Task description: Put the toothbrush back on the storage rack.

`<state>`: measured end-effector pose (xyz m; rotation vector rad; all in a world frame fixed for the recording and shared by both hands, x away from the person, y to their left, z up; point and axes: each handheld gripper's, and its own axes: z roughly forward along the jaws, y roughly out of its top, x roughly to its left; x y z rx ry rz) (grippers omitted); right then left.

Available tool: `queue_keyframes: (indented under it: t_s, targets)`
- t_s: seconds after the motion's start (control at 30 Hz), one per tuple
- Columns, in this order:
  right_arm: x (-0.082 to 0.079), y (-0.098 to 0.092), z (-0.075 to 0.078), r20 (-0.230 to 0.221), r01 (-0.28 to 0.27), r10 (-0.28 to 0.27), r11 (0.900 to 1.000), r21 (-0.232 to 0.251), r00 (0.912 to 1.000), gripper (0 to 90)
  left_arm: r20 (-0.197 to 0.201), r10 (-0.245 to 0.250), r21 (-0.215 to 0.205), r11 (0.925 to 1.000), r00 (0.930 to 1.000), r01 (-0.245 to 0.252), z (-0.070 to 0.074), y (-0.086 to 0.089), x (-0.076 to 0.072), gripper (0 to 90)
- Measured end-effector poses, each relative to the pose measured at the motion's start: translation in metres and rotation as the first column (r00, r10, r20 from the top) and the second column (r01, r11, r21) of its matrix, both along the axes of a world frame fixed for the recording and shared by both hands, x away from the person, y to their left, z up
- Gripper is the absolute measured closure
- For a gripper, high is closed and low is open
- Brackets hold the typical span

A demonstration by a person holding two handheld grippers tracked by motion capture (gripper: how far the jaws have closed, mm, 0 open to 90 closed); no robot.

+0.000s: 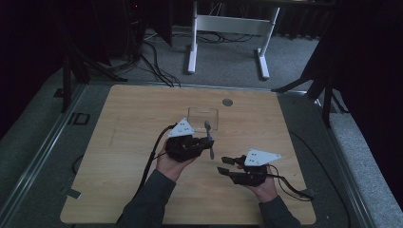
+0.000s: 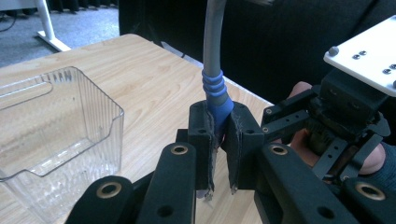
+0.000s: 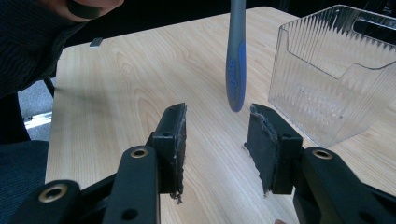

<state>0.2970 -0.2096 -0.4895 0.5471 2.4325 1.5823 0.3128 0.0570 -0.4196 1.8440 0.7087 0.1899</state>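
A grey utensil [image 1: 208, 133] with a blue grip is held above the table, its spoon-like head towards the clear container [image 1: 203, 118]. My left gripper [image 1: 209, 145] is shut on it; in the left gripper view the pads [image 2: 208, 135] press the blue grip [image 2: 217, 100] from both sides, and the grey shaft rises beyond them. My right gripper [image 1: 223, 165] stands open just right of it. In the right gripper view the utensil's blue end [image 3: 236, 84] hangs a little beyond the open right gripper [image 3: 217, 135], touching neither pad.
The clear ribbed plastic container [image 2: 56, 135] stands on the wooden table [image 1: 138, 118], open and with nothing inside; it also sits close by at the right [image 3: 336, 70]. A round grey disc [image 1: 227, 101] lies near the far edge. Cables trail from both grippers.
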Motion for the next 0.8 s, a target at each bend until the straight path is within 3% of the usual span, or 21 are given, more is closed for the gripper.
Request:
queue_keyframes:
  t_s: [0.8]
  targets:
    - [0.003, 0.0, -0.004, -0.012, 0.014, -0.014, 1.0, -0.017, 0.9998, 54.5, 0.049, 0.053, 0.017, 0.9984, 0.9974, -0.054, 0.008, 0.011, 0.004, 81.4]
